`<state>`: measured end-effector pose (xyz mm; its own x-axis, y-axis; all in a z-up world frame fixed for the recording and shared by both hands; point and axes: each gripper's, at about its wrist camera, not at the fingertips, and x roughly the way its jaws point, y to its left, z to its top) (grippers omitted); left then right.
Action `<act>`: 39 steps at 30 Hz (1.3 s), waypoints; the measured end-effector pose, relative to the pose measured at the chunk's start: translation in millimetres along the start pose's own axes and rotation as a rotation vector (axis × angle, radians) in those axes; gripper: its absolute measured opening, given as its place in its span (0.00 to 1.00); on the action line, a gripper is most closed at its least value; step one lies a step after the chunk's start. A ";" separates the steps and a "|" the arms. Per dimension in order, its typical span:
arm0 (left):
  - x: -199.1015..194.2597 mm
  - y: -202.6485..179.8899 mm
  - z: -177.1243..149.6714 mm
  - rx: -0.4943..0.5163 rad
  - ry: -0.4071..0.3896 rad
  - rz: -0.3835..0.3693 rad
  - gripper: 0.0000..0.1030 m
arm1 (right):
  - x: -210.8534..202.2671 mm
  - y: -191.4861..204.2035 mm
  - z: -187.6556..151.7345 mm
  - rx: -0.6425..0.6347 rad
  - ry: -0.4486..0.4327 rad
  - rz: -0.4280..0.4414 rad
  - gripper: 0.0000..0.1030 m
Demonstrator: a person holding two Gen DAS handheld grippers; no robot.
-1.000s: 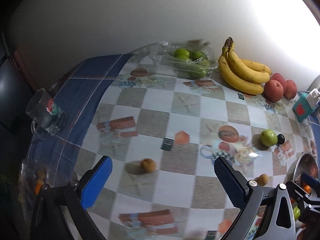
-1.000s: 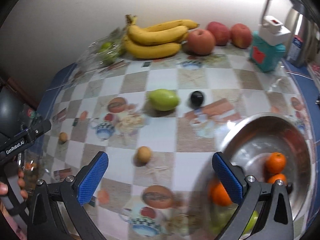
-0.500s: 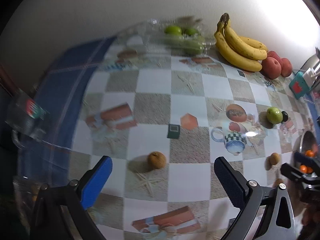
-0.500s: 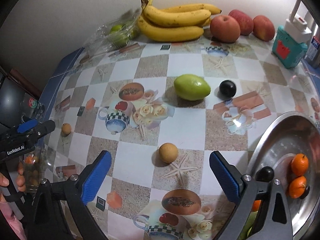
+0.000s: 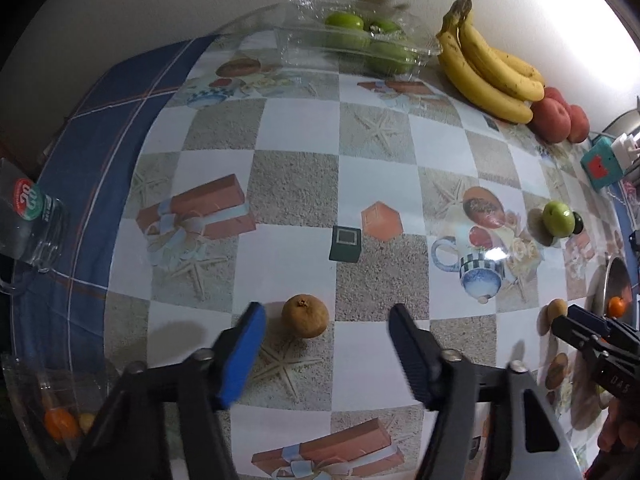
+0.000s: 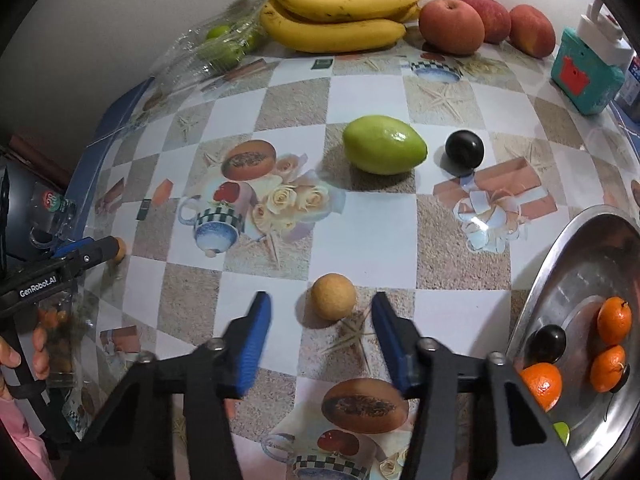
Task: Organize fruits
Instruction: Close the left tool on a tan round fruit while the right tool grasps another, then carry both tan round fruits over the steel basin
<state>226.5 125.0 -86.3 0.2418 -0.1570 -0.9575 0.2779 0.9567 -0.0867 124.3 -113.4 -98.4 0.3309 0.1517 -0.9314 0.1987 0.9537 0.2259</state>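
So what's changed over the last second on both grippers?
Both came down toward the table: the left gripper now brackets one small brown fruit, the right gripper another. Both sets of jaws are closing, the pads not yet touching. Bananas, apples, green fruit and bowl stayed put.

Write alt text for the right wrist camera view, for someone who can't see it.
The right hand-held gripper is closing its blue-padded jaws around a small round tan fruit on a checkered tablecloth, not yet touching it. Beyond lie a green mango-shaped fruit and yellow bananas; at right, a steel bowl holds oranges.
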 end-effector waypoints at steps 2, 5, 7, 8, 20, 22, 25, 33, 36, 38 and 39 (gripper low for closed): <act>4.1 -0.2 0.6 -0.003 0.008 0.009 0.53 | 2.7 -0.2 -0.7 0.001 0.005 -0.003 0.40; 8.3 0.9 0.3 -0.011 0.020 0.014 0.49 | 4.7 -0.4 -0.8 0.008 0.008 -0.005 0.31; 9.7 1.7 0.7 -0.015 0.017 0.021 0.45 | 5.4 -1.6 -1.0 0.012 0.006 -0.005 0.30; 10.5 2.6 0.9 -0.020 0.016 0.021 0.44 | 6.0 -2.5 -1.2 0.017 0.006 -0.005 0.26; 12.6 15.5 -3.8 -0.065 0.022 0.016 0.27 | -2.0 -9.4 -1.4 0.043 -0.014 0.012 0.24; 8.3 12.7 -4.6 -0.073 0.020 0.014 0.27 | -5.1 -9.5 -2.0 0.045 -0.019 0.018 0.24; 0.8 5.6 -5.7 -0.085 0.020 0.014 0.27 | -10.6 -8.9 -2.4 0.042 -0.028 0.022 0.24; -22.8 -30.5 -12.4 -0.198 0.009 -0.061 0.27 | -29.4 -13.4 -7.1 0.067 -0.052 0.054 0.24; -35.0 -51.2 -14.2 -0.237 -0.003 -0.102 0.27 | -41.9 -18.5 -10.7 0.077 -0.076 0.063 0.24; -44.5 -68.7 -15.3 -0.236 -0.020 -0.105 0.27 | -50.5 -22.9 -13.1 0.084 -0.093 0.065 0.24; -48.2 -76.4 -15.4 -0.233 -0.029 -0.108 0.27 | -53.2 -24.4 -13.8 0.087 -0.098 0.062 0.24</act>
<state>179.3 63.3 -37.7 0.2497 -0.2649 -0.9314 0.0828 0.9642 -0.2521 89.1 -141.1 -58.3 0.4330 0.1790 -0.8834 0.2526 0.9167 0.3096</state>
